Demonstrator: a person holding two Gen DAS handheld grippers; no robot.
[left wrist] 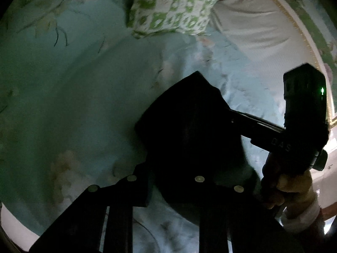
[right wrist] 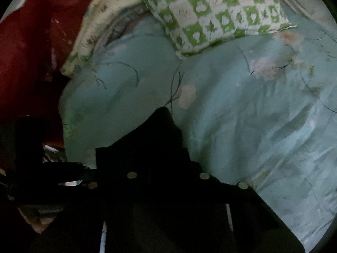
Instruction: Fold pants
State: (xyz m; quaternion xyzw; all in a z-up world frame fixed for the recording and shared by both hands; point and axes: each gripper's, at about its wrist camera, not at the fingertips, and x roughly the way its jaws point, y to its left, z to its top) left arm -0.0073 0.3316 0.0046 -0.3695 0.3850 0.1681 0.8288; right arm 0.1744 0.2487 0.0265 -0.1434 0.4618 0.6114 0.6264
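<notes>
Fold under way, not finished. My left gripper (left wrist: 174, 181) and my right gripper (right wrist: 168, 177) each pinch a bunch of the dark, near-black cloth pants (left wrist: 189, 113), the jaws drawn close on the fabric with cloth rising between them; in the left wrist view the right gripper's black body reaches in from the side, its tip buried in the same cloth. The pants are gathered at the near edge of the bed, over the pale blue flower-printed quilt (left wrist: 84, 94), in a peaked lump, not a flat rectangle. I judge that I have taken hold of one end and that the carrying-over, laying flat and smoothing are yet to do; which end it is, waistband or hems, I cannot tell, for the cloth is too dark to show seams, pockets or creases. It looks soft and limp and sags from the pinch points. A green-and-white checked pillow (right wrist: 210, 14) lies at the far side, well apart from the pants.
</notes>
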